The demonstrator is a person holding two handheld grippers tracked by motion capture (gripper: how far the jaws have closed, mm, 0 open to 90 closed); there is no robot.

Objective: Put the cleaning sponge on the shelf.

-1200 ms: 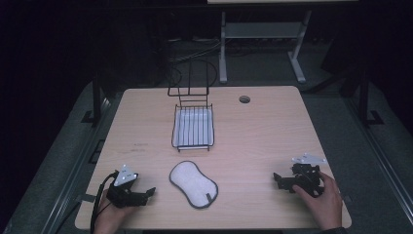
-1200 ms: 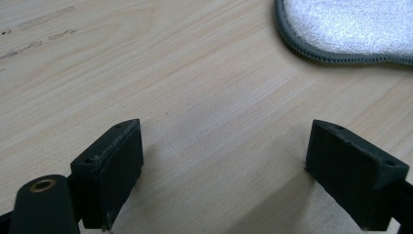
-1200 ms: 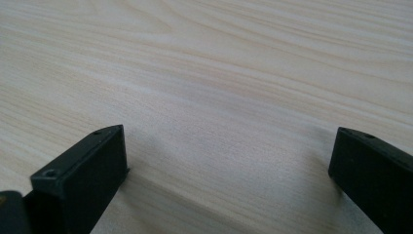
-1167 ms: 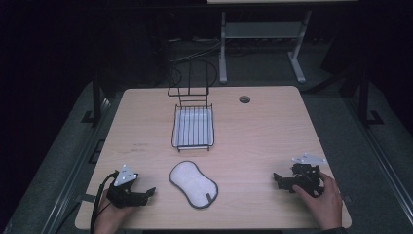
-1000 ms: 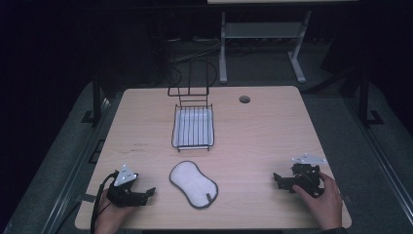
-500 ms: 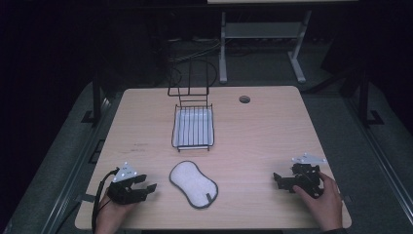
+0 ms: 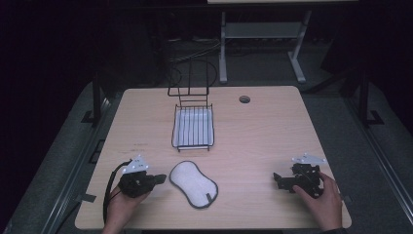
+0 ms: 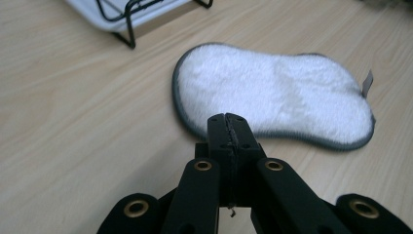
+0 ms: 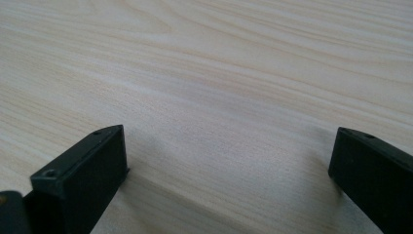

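Note:
A white peanut-shaped pad with a grey rim (image 7: 193, 184) lies flat on the wooden table (image 7: 263, 131), near its front. My left gripper (image 7: 159, 179) rests just left of the pad, jaws pressed together and empty. In the left gripper view the shut tips (image 8: 227, 120) sit right at the pad's near edge (image 8: 272, 95). My right gripper (image 7: 277, 180) lies at the front right, held by a hand, far from the pad. In the right gripper view its jaws (image 9: 226, 158) stand wide apart over bare wood.
A black wire rack (image 7: 193, 125) with a white tray under it stands at the table's middle, behind the pad; its corner appears in the left gripper view (image 8: 127, 14). A round cable hole (image 7: 244, 99) sits at the back right. Dark floor surrounds the table.
My left gripper has lifted slightly and edged right toward the pad. The right gripper and the pad have stayed put.

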